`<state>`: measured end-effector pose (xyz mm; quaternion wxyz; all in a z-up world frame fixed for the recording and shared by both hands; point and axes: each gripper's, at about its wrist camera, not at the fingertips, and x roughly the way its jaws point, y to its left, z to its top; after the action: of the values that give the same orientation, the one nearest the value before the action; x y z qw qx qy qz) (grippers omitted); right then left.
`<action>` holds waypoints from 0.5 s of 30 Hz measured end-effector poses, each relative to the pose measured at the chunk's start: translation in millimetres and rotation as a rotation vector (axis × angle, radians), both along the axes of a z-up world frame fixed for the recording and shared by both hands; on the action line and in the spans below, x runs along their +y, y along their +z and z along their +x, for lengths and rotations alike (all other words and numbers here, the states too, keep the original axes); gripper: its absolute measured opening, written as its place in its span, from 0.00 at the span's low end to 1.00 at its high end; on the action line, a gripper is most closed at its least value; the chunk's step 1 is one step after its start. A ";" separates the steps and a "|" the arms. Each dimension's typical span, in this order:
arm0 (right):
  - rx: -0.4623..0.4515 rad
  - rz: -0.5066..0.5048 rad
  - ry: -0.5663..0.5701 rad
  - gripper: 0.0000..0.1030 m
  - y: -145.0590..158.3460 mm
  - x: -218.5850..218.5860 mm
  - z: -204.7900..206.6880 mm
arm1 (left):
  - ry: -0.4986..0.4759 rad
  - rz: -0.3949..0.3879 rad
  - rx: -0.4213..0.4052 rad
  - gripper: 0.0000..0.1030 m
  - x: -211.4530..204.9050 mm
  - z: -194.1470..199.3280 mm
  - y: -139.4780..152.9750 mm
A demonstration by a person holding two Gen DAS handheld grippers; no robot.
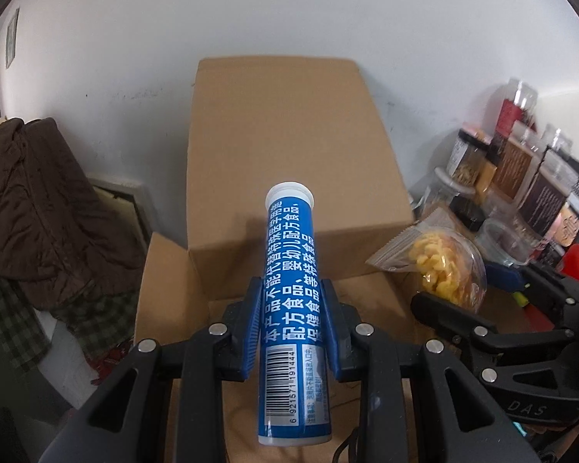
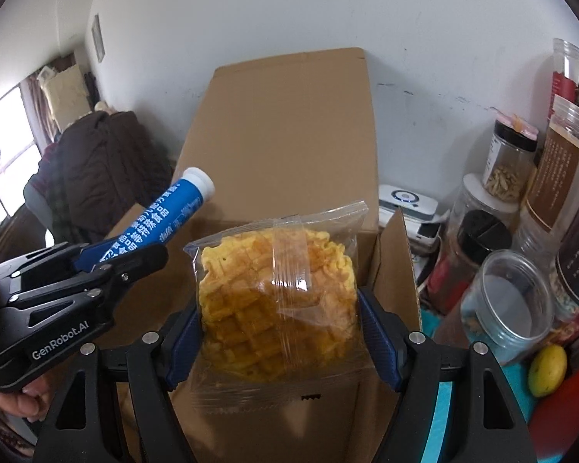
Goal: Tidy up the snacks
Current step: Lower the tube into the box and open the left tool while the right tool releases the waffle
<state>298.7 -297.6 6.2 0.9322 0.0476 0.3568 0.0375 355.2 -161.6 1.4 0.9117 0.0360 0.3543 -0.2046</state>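
Observation:
My left gripper (image 1: 292, 289) is shut on a blue tube (image 1: 293, 301) with a white cap, pointing forward over an open cardboard box (image 1: 289, 146). It also shows in the right wrist view (image 2: 108, 256), at the left, with the tube (image 2: 166, 216). My right gripper (image 2: 280, 308) is shut on a clear packet of yellow waffle crackers (image 2: 278, 293), held above the box (image 2: 285, 146). The packet shows in the left wrist view (image 1: 440, 266), to the right of the tube.
Several jars and canisters (image 2: 552, 200) crowd the right side, with an empty clear jar (image 2: 509, 301) and a lemon (image 2: 547, 370) in front. A brown coat (image 1: 46, 200) lies at the left. A white wall stands behind the box.

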 end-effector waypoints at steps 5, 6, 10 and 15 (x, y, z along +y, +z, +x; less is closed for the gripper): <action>0.008 -0.033 -0.019 0.76 -1.7 2.7 0.8 | 0.031 0.033 0.042 0.27 -2.1 6.1 -8.5; 0.009 -0.037 -0.025 0.78 -1.6 2.4 0.5 | 0.038 0.039 0.049 0.27 -2.1 7.4 -9.7; 0.012 -0.046 -0.039 0.79 -2.8 -0.4 1.6 | 0.056 0.055 0.069 0.27 -1.7 9.5 -11.3; 0.001 -0.065 -0.047 0.81 2.0 0.4 -2.9 | 0.070 0.086 0.044 0.27 -2.5 4.3 -3.9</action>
<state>295.8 -297.2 8.2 0.9337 0.0255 0.3570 0.0041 359.5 -164.1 -2.5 0.9080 0.0583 0.3838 -0.1578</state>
